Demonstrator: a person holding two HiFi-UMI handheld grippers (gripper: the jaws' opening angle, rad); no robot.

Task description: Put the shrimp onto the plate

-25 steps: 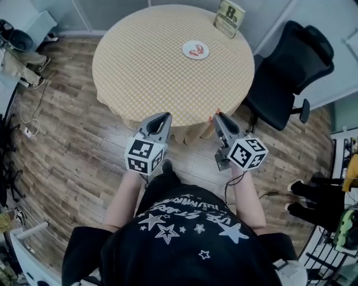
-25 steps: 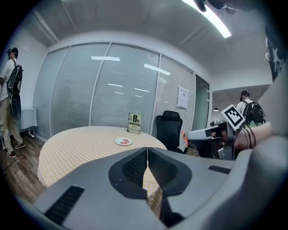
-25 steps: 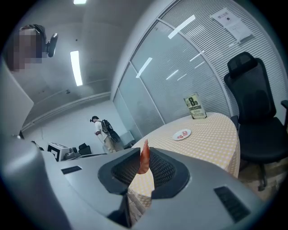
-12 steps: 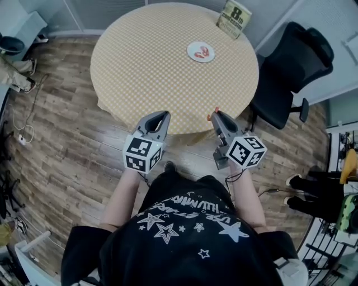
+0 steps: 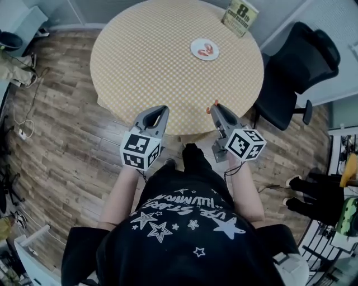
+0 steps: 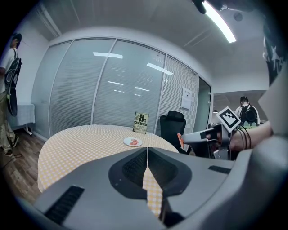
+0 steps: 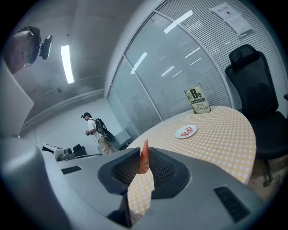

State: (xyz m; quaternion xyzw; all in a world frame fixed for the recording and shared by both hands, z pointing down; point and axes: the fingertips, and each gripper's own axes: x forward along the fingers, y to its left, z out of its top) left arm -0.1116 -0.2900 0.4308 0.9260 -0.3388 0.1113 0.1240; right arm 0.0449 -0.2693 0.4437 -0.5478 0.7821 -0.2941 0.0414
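Note:
A small white plate (image 5: 205,49) sits far back on the round checkered table (image 5: 151,61), with two shrimps lying in it; it also shows as the plate (image 7: 185,131) and the plate (image 6: 132,142). My right gripper (image 5: 215,107) hovers at the table's near edge, shut on an orange shrimp (image 7: 144,157) that sticks up between its jaws. My left gripper (image 5: 158,113) is beside it over the near edge, shut with nothing in it. In the left gripper view the right gripper (image 6: 182,139) shows with the shrimp tip at its jaws.
A sign card (image 5: 240,17) stands behind the plate at the table's back edge. A black office chair (image 5: 296,72) is right of the table. Another person (image 7: 95,130) stands at the room's far side. Cables lie on the wood floor at left.
The view has drawn closer to the table. Both grippers have moved forward to its near edge, the right one still holding the shrimp.

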